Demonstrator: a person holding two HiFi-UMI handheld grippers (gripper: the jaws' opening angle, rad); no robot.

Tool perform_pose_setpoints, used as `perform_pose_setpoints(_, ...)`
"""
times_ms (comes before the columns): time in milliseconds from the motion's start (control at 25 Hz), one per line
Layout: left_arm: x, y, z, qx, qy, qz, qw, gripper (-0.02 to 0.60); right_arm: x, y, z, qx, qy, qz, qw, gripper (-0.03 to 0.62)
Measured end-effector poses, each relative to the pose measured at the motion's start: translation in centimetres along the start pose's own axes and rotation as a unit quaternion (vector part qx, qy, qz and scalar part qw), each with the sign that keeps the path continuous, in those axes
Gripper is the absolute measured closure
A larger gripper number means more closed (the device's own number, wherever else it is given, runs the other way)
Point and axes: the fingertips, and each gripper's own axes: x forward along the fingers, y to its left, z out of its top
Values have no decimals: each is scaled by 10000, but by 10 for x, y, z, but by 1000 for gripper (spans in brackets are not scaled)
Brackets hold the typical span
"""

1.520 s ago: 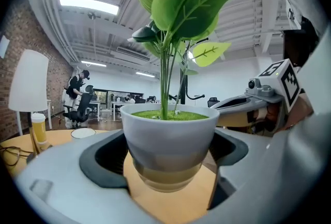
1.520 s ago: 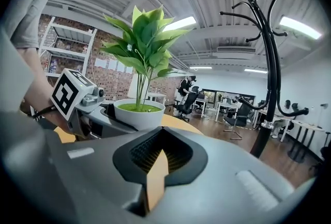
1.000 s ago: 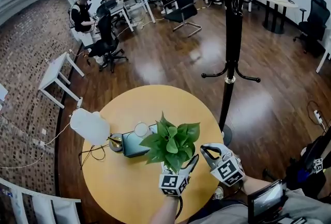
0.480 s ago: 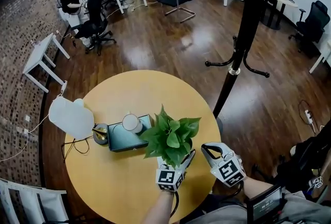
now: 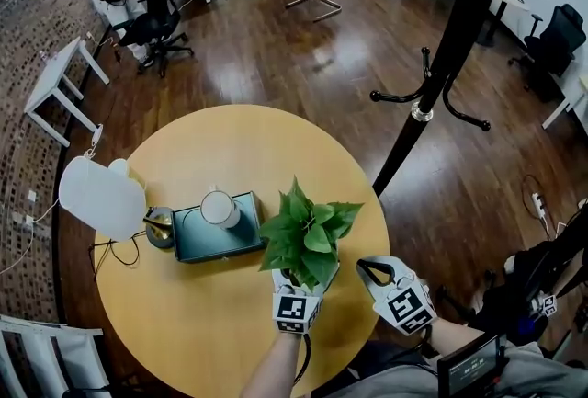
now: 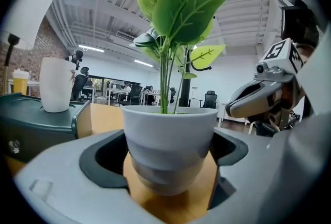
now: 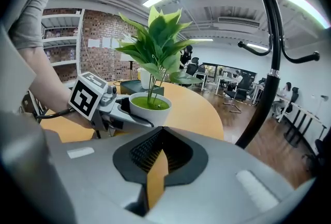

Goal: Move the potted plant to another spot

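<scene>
The potted plant (image 5: 308, 235) has broad green leaves and a white pot (image 6: 168, 140). My left gripper (image 5: 301, 281) is shut on the pot, one jaw against each side, near the front right of the round wooden table (image 5: 230, 148). I cannot tell whether the pot's base touches the wood. My right gripper (image 5: 366, 269) hangs just right of the plant, past the table's rim, its jaws shut with nothing between them. In the right gripper view, the pot (image 7: 150, 106) and the left gripper (image 7: 119, 109) lie ahead to the left.
A dark green box (image 5: 207, 240) with a white cup (image 5: 219, 208) on it lies left of the plant. A white lamp (image 5: 101, 196) stands at the table's left edge. A black coat stand (image 5: 432, 84) rises at the right. Desks, chairs and seated people fill the far room.
Both grippers have sunk toward the table, and the plant has come down with the left one. The left gripper's hold on the pot is unchanged.
</scene>
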Motion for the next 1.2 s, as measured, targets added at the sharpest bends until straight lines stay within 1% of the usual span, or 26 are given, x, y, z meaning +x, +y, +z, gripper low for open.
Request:
perform_pose_setpoints(200,2,1,-10,73,103,-13,9999,97,1,1,-3,11,42,2,10000,585)
perform_pose_setpoints(680,-4,0,-17,288,353,-73,9989,91,-6,7,-2,-5,56,-11,10000,585)
perform_pose_setpoints(840,-5,-6,-16,290,369,-257,9986,87,-6,10,-1,-19,55,-19,10000,585)
perform_pose_setpoints(920,-5,-8,-14,267,366,-328,9984,74,-7,12,1,-28,52,-19,10000,585)
perform_pose_setpoints(1000,-7,-7,-15,250,385,-318,9984,49,-8,14,2,-31,53,-26,10000,585)
perform_pose_setpoints(1200,-19,-5,-18,210,382,-286,9986,37,-10,17,7,-37,33,-57,10000,585)
